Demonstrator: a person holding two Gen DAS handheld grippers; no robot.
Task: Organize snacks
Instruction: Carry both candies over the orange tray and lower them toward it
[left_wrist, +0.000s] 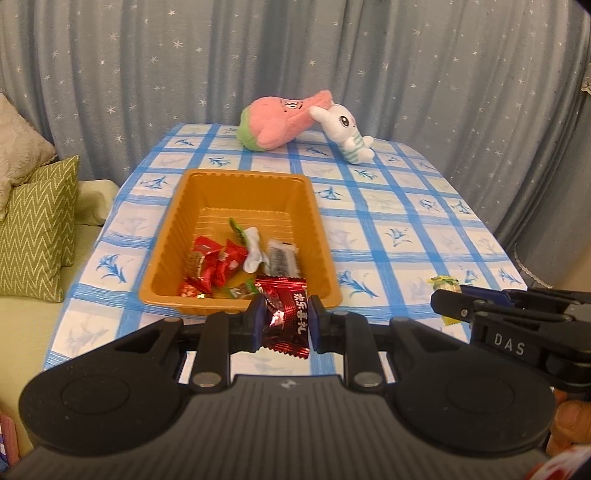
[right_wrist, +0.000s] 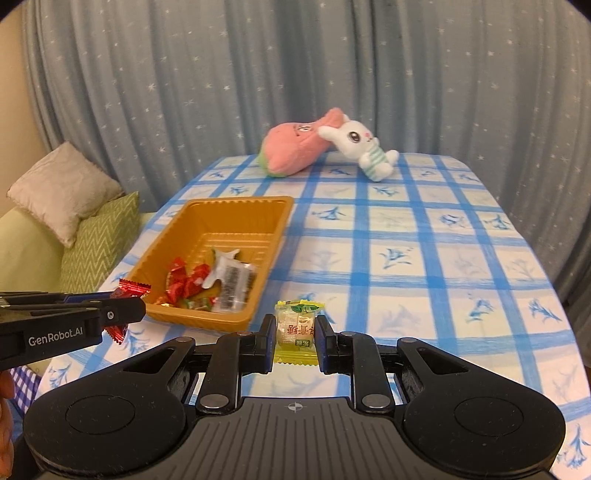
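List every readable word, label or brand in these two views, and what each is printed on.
"DAS": on the right hand-held gripper, seen from the left wrist view.
"GenRobot.AI": on the left hand-held gripper, seen from the right wrist view.
Red candy wrapper: white Chinese characters, too blurred to read reliably.
Yellow candy wrapper: red Chinese characters, upside down, not legible.
Clear dark packet in the orange tray: print too small.

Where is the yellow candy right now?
The yellow candy sits between the right gripper fingers, low over the checked tablecloth, just right of the orange tray near corner.
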